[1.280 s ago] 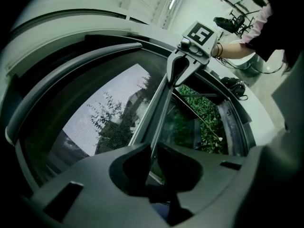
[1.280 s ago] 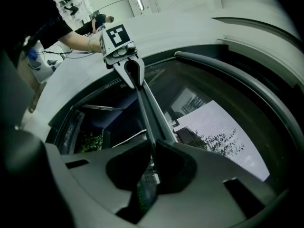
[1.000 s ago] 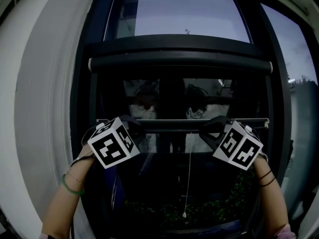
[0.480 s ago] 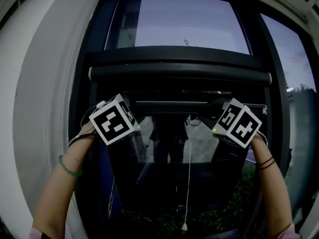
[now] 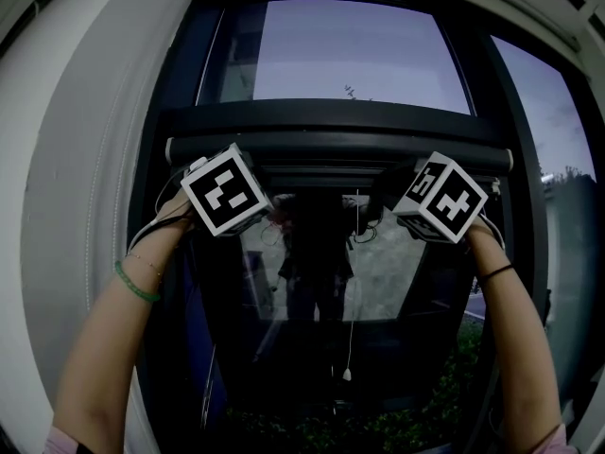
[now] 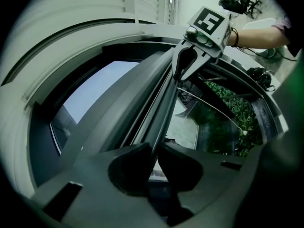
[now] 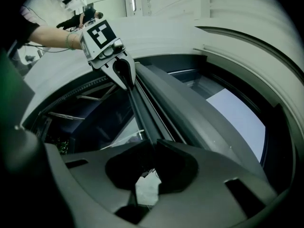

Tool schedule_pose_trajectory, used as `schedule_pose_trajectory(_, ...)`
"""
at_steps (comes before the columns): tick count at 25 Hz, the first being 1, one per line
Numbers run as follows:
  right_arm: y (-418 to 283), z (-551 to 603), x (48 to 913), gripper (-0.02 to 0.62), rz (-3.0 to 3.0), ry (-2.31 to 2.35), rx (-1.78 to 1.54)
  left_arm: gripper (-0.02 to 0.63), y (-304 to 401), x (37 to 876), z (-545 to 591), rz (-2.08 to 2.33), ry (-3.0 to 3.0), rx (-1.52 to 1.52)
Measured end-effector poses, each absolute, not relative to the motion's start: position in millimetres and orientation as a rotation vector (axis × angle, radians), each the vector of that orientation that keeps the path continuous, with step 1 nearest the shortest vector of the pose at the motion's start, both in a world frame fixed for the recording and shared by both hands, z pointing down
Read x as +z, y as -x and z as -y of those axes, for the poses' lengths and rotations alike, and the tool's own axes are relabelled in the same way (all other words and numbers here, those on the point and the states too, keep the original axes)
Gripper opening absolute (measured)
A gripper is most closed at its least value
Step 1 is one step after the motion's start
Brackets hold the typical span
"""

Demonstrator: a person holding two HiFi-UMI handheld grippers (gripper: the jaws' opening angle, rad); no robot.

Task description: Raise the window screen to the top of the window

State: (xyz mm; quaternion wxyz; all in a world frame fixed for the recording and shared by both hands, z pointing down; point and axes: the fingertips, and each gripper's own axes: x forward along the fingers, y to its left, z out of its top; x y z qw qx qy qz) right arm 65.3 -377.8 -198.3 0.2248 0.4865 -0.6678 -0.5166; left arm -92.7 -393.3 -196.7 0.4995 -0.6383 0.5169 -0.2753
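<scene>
Top edge: the window screen (image 5: 326, 173) is at the head of the lower window. Its bottom bar (image 6: 166, 103) lies just under the roller housing (image 5: 340, 146). Only a thin dark gap lies between them, and I cannot tell if they touch.
Side edges: the bar's ends run toward the dark window frame (image 5: 175, 348) on either side. A pale wall (image 5: 76, 206) curves close on the left.
Room below: the pane (image 5: 378, 272) is uncovered from the bar down to the sill, with greenery (image 5: 406, 424) at the bottom.
Room above: the fixed upper pane (image 5: 350, 50) shows grey sky.
Left gripper (image 6: 155, 152): jaws are pinched narrow on the bottom bar, toward its left end.
Right gripper (image 7: 153, 148): jaws are closed the same way on the bar, toward its right end. The two are well apart, at about the same height.
Count: two grippers, two marker cubes (image 5: 227, 189), one bar, one housing, one pull cord (image 5: 352, 291), two raised forearms. A green bracelet (image 5: 137, 284) is on the left wrist and a dark band (image 5: 496, 272) on the right.
Screen, look: the bar is slim, dark and straight, close to level in the head view. The mesh cannot be made out.
Cord: thin and pale. It hangs straight from mid-bar, free of both grippers, and ends in a small knob (image 5: 347, 375).
Glass: a dim reflected figure (image 5: 317, 253) shows at centre.
</scene>
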Motion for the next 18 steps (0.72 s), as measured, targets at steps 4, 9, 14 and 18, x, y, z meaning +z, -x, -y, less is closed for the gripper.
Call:
schedule_pose_trajectory(4,-65.0,376.7,-211.9,0.051,1.837,-1.410,-1.474,0.051,91.9,-207.5,393.0,-1.270,1.540,-0.603)
schedule_pose_trajectory(9,-64.3,373.7,-212.9,0.049,1.843,-1.454,-1.515,0.052,89.2,-214.1,385.2,-1.247,1.506,-0.502)
schedule_pose_trajectory(14,-75.2,363.9,-199.0,0.052,1.979,-1.443,-1.481,0.072,89.4,-210.6,375.8,-1.230,1.645,-0.307)
schedule_pose_trajectory(18,-89.1,367.7,-164.1,0.052,2.051,-1.411,-1.419,0.071,85.6,-188.9,370.6,-1.180,1.751,-0.281)
